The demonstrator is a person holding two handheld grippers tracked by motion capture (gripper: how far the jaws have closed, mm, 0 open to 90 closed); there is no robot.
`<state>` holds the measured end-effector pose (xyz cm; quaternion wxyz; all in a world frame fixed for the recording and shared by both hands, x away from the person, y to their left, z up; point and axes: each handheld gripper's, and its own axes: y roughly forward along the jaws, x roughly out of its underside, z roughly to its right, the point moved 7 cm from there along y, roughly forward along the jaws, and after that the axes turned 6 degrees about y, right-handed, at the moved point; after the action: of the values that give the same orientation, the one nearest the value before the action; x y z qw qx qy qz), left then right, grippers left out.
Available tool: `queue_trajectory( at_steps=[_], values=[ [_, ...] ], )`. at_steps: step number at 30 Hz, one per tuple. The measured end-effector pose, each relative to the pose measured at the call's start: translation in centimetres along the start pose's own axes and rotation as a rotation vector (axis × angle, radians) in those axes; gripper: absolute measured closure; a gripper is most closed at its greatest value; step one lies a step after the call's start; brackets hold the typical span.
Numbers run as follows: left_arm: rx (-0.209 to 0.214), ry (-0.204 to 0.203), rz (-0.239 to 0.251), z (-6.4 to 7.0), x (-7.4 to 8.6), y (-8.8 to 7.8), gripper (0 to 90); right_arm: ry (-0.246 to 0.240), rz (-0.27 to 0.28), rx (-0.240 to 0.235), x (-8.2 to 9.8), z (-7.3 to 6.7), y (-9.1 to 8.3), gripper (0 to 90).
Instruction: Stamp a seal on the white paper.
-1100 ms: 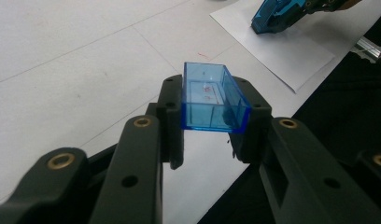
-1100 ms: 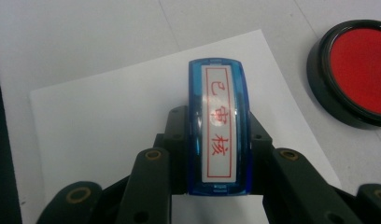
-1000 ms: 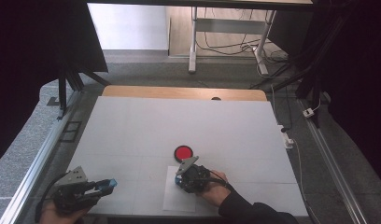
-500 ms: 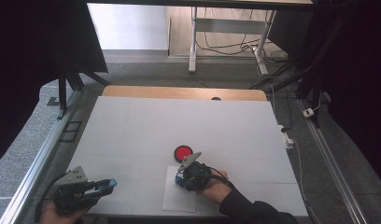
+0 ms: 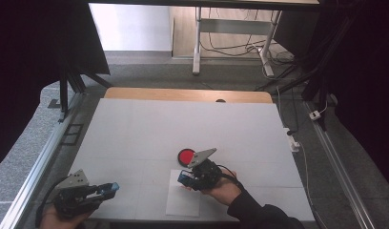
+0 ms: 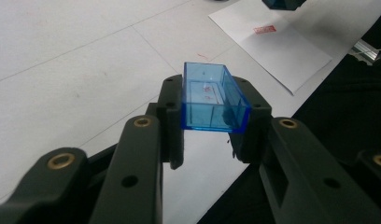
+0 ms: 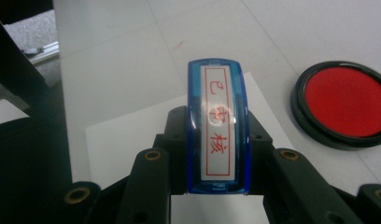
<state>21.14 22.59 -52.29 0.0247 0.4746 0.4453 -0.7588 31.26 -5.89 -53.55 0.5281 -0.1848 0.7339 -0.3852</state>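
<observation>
My right gripper pinches the blue stamp above the white paper beside the red ink pad; my left gripper clamps its blue cap near the table's front-left edge.

The high view looks forward and down from above the person's side onto the whole white table, with grey floor and desk legs beyond its far edge. The left gripper view sits low and close behind its two black jaws, facing across the tabletop toward the white paper sheet with a small red stamp mark. The right gripper view looks steeply down from close by, onto the same sheet and the round red ink pad in a black case. The high view shares both: sheet and pad.
</observation>
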Motion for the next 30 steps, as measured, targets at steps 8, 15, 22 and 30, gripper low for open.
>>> queue_trajectory(
  at_steps=[8, 15, 22, 30],
  values=[
    [0.001, 0.0, 0.01, 0.0, -0.1, -0.1, 68.0, 0.008, 0.04, -0.028, -0.6, 0.0, -1.5, 69.8],
    [0.021, 0.017, 0.028, 0.3, -0.4, -0.1, 68.1, 0.014, 0.084, -0.056, -1.1, 0.1, -2.7, 69.8],
    [0.047, 0.035, 0.038, 0.6, -0.8, 0.0, 68.2, 0.011, 0.129, -0.096, -1.7, 0.0, -4.0, 69.8],
    [0.077, 0.08, 0.042, 1.2, -1.7, 0.4, 68.2, 0.016, 0.177, -0.15, -2.2, -0.4, -5.2, 69.8]
  ],
)
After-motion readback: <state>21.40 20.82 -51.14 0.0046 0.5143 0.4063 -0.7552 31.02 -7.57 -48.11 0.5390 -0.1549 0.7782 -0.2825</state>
